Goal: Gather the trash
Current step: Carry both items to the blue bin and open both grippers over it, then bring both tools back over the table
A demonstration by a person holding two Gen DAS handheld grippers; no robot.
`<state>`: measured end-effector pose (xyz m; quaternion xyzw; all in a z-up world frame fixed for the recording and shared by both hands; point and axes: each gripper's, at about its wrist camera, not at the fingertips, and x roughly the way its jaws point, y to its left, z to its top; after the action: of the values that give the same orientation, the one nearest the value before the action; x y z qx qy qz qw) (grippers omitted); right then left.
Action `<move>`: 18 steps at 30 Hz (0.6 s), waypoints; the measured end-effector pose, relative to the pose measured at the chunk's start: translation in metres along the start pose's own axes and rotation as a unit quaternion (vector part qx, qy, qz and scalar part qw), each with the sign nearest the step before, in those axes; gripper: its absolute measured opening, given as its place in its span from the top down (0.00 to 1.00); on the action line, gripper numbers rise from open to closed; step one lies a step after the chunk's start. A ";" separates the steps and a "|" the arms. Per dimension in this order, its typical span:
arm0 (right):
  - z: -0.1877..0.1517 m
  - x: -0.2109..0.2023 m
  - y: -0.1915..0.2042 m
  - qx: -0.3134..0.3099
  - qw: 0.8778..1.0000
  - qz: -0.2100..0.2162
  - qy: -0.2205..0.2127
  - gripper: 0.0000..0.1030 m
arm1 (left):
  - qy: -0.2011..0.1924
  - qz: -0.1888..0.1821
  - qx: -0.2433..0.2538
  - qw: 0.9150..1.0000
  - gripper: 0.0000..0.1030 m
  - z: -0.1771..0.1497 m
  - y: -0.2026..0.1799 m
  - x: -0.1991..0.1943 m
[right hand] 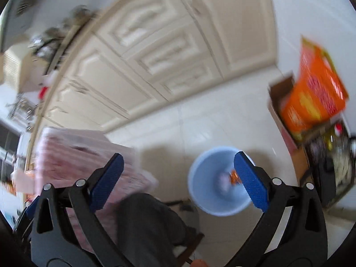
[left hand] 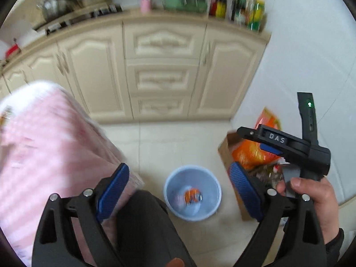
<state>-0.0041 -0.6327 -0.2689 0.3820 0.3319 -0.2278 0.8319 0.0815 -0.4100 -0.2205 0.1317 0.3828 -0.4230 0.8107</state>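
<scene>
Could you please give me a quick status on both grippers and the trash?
Left gripper open, empty. Right gripper open, empty. Orange trash lies in blue bin. Nothing blocking.

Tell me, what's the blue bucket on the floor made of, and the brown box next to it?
The blue bucket looks like plastic: smooth, thin-walled, one even pale colour with a soft sheen. The brown box looks like cardboard: dull tan, with flat flaps folded open. Both pictures are blurry, so this is a best guess.
</scene>
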 end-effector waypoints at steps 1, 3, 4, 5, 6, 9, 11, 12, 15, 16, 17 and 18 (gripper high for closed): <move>0.001 -0.008 0.012 -0.009 1.000 0.008 -0.008 0.06 | -0.017 0.005 -0.003 1.000 0.12 0.002 0.005 -0.017; 0.006 -0.030 0.046 -0.036 0.998 0.032 -0.030 0.06 | -0.057 0.016 -0.014 0.998 0.11 0.005 0.019 -0.058; 0.006 -0.042 0.068 -0.055 0.997 0.046 -0.041 0.06 | -0.072 0.022 -0.019 0.997 0.10 0.006 0.025 -0.073; 0.005 -0.051 0.086 -0.071 0.995 0.058 -0.049 0.06 | -0.094 0.033 -0.027 0.995 0.10 0.007 0.036 -0.096; 0.004 -0.058 0.100 -0.083 0.993 0.067 -0.055 0.06 | -0.107 0.041 -0.033 0.993 0.10 0.007 0.043 -0.110; -0.004 -0.082 0.156 -0.132 0.983 0.102 -0.071 0.06 | -0.139 0.067 -0.049 0.987 0.10 0.004 0.064 -0.146; -0.011 -0.092 0.185 -0.157 0.977 0.120 -0.078 0.06 | -0.160 0.090 -0.058 0.981 0.10 0.002 0.081 -0.171; -0.014 -0.095 0.193 -0.164 0.975 0.125 -0.079 0.06 | -0.168 0.098 -0.063 0.979 0.10 -0.001 0.087 -0.181; -0.028 -0.104 0.233 -0.196 0.966 0.147 -0.083 0.06 | -0.195 0.122 -0.078 0.970 0.10 -0.008 0.110 -0.213; -0.032 -0.107 0.239 -0.202 0.964 0.151 -0.084 0.06 | -0.203 0.131 -0.082 0.967 0.10 -0.010 0.115 -0.224; -0.037 -0.110 0.250 -0.211 0.961 0.158 -0.085 0.06 | -0.210 0.140 -0.084 0.964 0.10 -0.013 0.120 -0.233; -0.040 -0.112 0.256 -0.216 0.959 0.164 -0.085 0.06 | -0.215 0.148 -0.086 0.961 0.09 -0.017 0.124 -0.243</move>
<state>0.0674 -0.4324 -0.0831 0.2215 0.2342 -0.0431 0.9456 0.0854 -0.1832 -0.0679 0.0225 0.2102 -0.2822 0.9358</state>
